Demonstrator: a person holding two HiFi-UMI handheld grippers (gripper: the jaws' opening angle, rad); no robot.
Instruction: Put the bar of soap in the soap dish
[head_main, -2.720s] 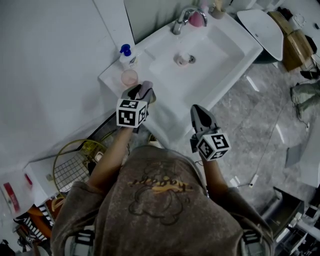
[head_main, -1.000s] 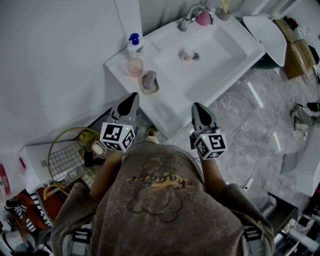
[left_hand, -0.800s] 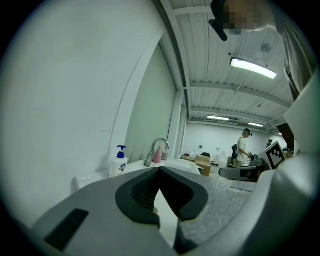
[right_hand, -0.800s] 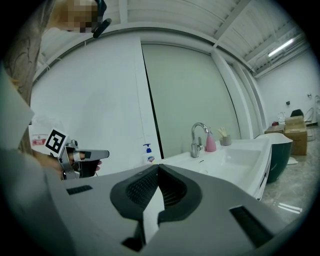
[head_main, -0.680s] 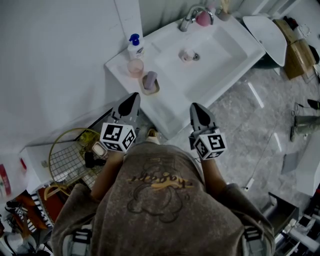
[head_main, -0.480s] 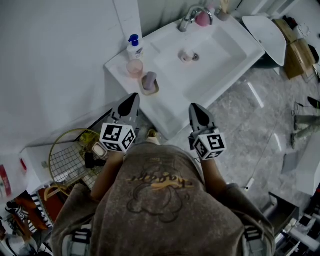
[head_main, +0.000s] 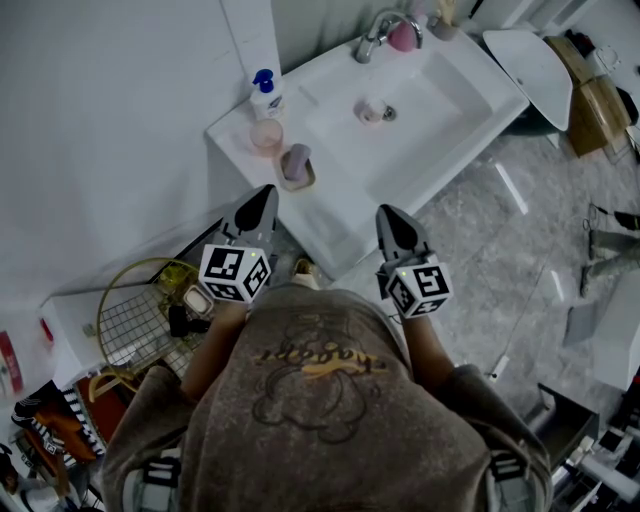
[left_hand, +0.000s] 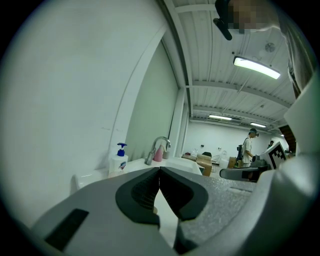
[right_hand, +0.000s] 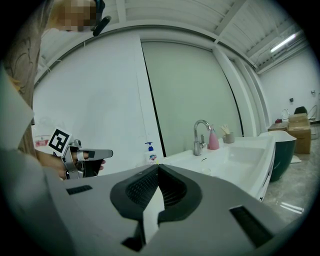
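Lilac soap (head_main: 295, 160) now in dish (head_main: 306, 185); left gripper (head_main: 264, 191) withdrawn, fingers together like right gripper's (head_main: 386, 211).

**White washstand in a strip-lit hall**

A white washbasin (head_main: 335, 205) with a chrome tap (head_main: 372, 38) stands against a plain white wall (head_main: 110, 120), above a grey marbled floor (head_main: 500, 260). A wire basket (head_main: 135, 320) sits low beside it, and a white oval tub (head_main: 525, 60) lies beyond. Strip lights (left_hand: 256, 67) burn under a ribbed ceiling (left_hand: 220, 45). Cardboard boxes (left_hand: 203, 162) stand across the hall.

Person wears a brown-grey T-shirt (head_main: 330, 420) with an orange-lettered cartoon print. The left gripper (head_main: 264, 192) and right gripper (head_main: 386, 212) are grey, pointed, each bearing a black-and-white marker cube (head_main: 235, 272).
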